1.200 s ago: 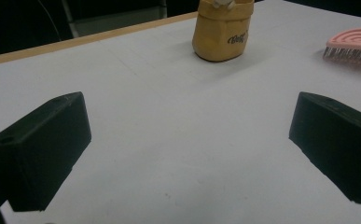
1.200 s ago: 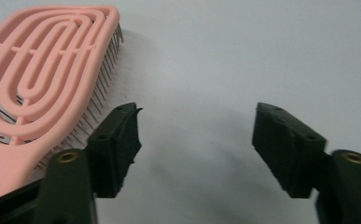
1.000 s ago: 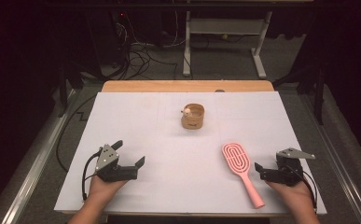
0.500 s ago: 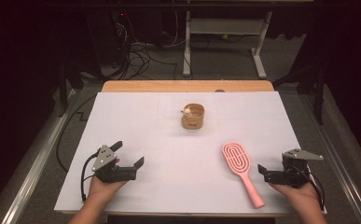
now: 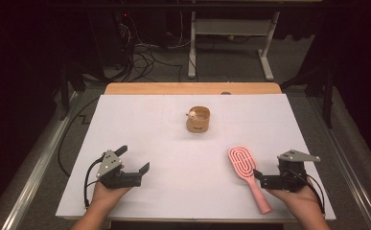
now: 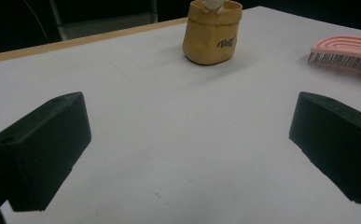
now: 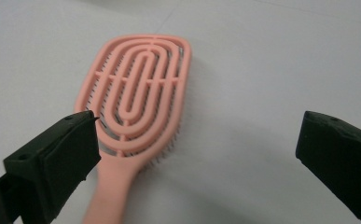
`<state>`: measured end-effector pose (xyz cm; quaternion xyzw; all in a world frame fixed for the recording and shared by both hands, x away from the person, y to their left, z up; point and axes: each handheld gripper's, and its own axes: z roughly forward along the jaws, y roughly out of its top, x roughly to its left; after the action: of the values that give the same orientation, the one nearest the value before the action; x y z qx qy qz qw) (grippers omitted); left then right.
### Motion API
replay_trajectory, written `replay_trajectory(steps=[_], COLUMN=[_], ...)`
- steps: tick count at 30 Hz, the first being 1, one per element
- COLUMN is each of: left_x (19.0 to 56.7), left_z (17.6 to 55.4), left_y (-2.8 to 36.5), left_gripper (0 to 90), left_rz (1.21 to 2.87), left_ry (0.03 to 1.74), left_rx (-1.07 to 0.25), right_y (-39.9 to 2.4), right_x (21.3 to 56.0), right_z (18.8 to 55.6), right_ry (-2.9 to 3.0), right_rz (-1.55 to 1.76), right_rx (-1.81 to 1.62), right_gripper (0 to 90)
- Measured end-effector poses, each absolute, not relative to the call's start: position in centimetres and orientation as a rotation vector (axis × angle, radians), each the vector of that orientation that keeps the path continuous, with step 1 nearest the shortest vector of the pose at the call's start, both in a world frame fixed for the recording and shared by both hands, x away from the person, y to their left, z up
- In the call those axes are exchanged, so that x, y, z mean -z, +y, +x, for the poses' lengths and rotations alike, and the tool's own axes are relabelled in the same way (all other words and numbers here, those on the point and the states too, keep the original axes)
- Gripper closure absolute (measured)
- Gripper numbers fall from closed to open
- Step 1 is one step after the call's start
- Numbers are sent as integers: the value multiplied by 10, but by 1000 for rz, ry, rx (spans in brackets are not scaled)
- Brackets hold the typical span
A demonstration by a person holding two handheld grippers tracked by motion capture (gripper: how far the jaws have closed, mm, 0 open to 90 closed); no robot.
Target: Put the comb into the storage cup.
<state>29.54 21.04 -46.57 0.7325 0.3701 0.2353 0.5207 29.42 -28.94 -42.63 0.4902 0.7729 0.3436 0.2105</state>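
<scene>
Pink plastic makes up the vented, oval-headed hairbrush [image 5: 247, 174] lying flat, bristles down, on the white-covered desk [image 5: 173, 139] near its front right corner, handle toward the front edge and head angled toward the far left. Just beside the handle, on its right, the right tool [image 5: 259, 176] is held in a hand [image 5: 299, 199] at the front edge; its black jaws have just been opening and now stand wide apart with nothing gripped. In the right gripper view the brush [image 7: 134, 107] runs past one jaw, its handle just beside that jaw's tip, while the other jaw is well clear of it over bare white surface. Near the front left corner the left tool [image 5: 135, 159], held in the other hand [image 5: 107, 194], also has its jaws spread wide and empty, pointing across the desk toward the right. Farther off, around the middle of the desk toward the far edge, stands a small tan cup [image 5: 198, 120] shaped like a paper bag, with a little white figure at its rim; a strip of bare wood [image 5: 192, 88] runs along the far edge.
</scene>
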Motion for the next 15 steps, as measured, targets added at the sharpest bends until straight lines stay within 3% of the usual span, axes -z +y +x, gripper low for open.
replay_trajectory(steps=[15], left_x=[465], left_z=[296], left_y=[214], left_gripper=[0], left_rz=[1737], left_ry=[894], left_rx=[-581], right_y=[-234], right_x=[430], right_z=[318], right_ry=[2232], right_rz=[1346], right_rx=[-830], right_gripper=[3])
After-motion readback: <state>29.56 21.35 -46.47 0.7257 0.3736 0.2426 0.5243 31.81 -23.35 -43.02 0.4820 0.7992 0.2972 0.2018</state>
